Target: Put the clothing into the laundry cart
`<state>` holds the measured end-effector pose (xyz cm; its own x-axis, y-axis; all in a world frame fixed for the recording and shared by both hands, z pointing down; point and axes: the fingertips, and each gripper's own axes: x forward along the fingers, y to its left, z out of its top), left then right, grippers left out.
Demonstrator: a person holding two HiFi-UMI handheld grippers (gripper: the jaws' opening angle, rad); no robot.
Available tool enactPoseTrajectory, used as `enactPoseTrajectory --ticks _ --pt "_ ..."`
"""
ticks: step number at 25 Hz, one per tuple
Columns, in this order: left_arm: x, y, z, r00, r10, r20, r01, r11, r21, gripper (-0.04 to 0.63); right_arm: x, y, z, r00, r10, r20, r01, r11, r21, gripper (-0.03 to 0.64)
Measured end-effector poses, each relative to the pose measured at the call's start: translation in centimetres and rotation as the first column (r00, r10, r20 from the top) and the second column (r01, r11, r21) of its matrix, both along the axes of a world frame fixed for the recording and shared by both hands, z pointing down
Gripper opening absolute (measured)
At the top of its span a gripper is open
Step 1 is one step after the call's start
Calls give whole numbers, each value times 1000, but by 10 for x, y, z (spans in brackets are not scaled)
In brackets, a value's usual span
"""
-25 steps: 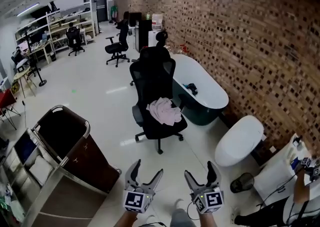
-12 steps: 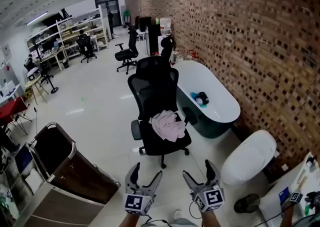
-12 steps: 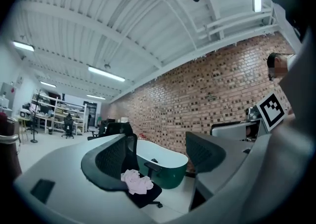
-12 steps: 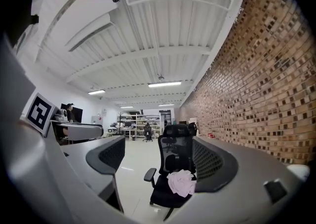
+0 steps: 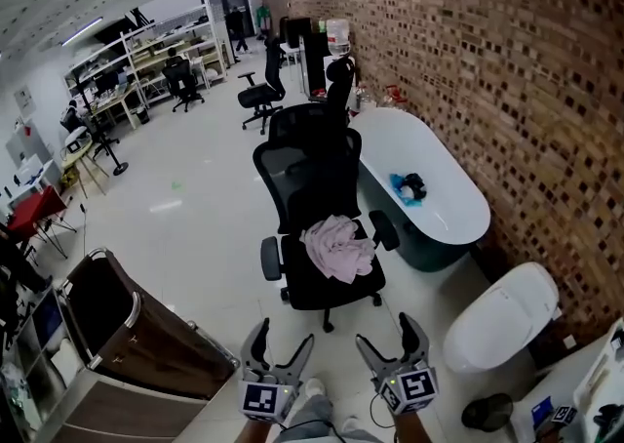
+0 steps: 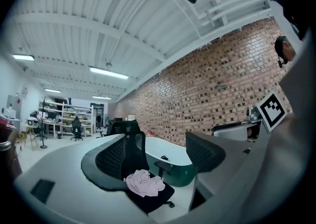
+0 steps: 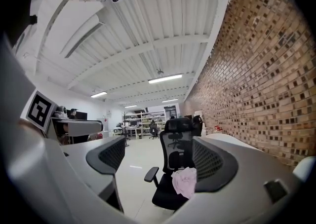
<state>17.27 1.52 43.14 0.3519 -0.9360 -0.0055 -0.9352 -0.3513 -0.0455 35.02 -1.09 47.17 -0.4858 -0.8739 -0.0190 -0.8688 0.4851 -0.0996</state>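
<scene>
Clothing (image 5: 338,248), pink and crumpled, lies on the seat of the black chair (image 5: 314,173), dead ahead of both claws. Left claw (image 5: 284,336) is wide open with nothing in it. Right claw (image 5: 386,331) is the same, jaws apart and empty. Both hang short of the chair without touching it. Cart (image 5: 134,306) stands open-topped off to the left, well apart from the clothing.

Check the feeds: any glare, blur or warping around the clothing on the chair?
Head view: sharp, evenly lit, faint light glare on the floor, brick wall bowed by the lens, clothing on the chair clear. Left gripper view: dark round vignette, near jaws soft, clothing small but distinct. Right gripper view: same vignette and bowing, no glare on the clothing.
</scene>
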Motion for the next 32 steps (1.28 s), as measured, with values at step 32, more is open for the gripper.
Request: enactPoseTrajectory --ticks 32 --pt "-16 -390 40 1000 5 -26 -5 1000 5 367 -36 -407 11 989 -60 -134 71 994 77 448"
